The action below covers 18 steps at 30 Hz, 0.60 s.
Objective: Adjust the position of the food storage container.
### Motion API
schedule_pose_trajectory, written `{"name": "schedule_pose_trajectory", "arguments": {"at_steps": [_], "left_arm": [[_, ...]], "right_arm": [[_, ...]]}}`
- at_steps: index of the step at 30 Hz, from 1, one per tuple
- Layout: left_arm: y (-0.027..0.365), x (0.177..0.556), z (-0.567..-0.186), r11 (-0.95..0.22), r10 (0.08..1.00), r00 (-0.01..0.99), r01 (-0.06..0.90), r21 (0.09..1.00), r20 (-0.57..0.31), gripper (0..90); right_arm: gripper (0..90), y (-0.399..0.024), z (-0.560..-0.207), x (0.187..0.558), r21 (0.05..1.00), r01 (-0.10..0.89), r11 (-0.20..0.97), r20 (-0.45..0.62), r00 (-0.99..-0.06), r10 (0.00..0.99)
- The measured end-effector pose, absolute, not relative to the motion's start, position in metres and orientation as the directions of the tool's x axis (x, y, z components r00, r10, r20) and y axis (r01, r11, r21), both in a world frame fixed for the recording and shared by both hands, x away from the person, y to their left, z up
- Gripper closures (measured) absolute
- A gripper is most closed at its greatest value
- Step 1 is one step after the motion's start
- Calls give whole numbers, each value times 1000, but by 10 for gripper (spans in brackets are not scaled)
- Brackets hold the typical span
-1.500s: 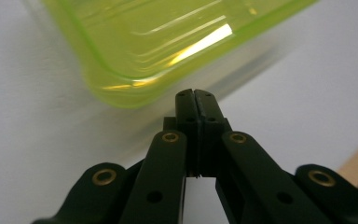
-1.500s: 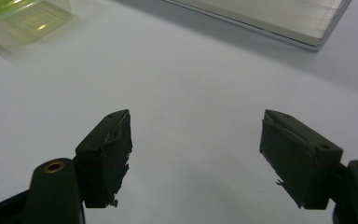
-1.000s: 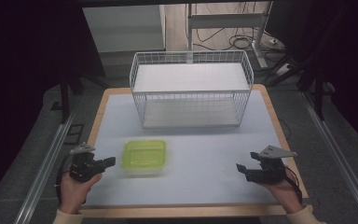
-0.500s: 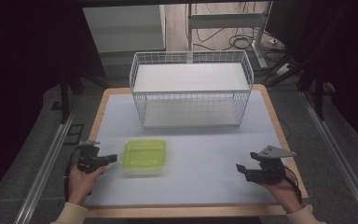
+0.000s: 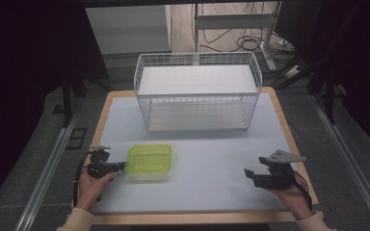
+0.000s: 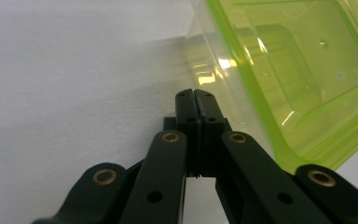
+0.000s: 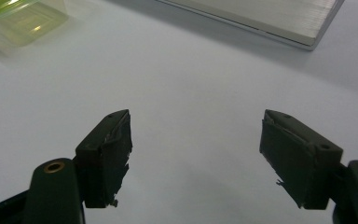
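A lime-green clear plastic container [image 5: 149,161] sits on the pale table [image 5: 212,159], left of centre near the front. My left gripper [image 5: 118,166] lies low at the container's left edge, jaws shut with nothing between them. In the left gripper view the closed tips [image 6: 196,95] rest beside the container's wall [image 6: 298,70]; I cannot tell whether they touch it. My right gripper [image 5: 248,174] is held at the front right, far from the container. Its jaws stand wide open [image 7: 196,114] over bare table, and the container [image 7: 18,18] shows far off at the top left.
A white wire basket [image 5: 197,97] stands at the back middle of the table; its base [image 7: 270,18] shows in the right gripper view. The table has a wooden border [image 5: 289,125]. Dark floor and metal rails surround it.
My left gripper has moved down and to the right, bringing its shut tips up to the container's left edge. The right gripper and the container have stayed in place.
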<state>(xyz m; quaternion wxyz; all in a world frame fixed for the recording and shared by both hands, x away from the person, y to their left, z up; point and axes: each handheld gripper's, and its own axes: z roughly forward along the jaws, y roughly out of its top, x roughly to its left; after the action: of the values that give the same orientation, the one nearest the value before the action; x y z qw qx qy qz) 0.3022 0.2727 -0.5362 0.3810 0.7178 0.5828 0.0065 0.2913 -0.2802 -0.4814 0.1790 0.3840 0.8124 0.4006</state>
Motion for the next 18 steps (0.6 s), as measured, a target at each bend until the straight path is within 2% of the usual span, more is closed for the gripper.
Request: {"name": "schedule_pose_trajectory", "arguments": {"at_steps": [18], "left_arm": [[242,314,-533,-96,838,368,826,555,-403,900]], "right_arm": [[252,-280,-482,292,784,485,386,18,-640,768]]}}
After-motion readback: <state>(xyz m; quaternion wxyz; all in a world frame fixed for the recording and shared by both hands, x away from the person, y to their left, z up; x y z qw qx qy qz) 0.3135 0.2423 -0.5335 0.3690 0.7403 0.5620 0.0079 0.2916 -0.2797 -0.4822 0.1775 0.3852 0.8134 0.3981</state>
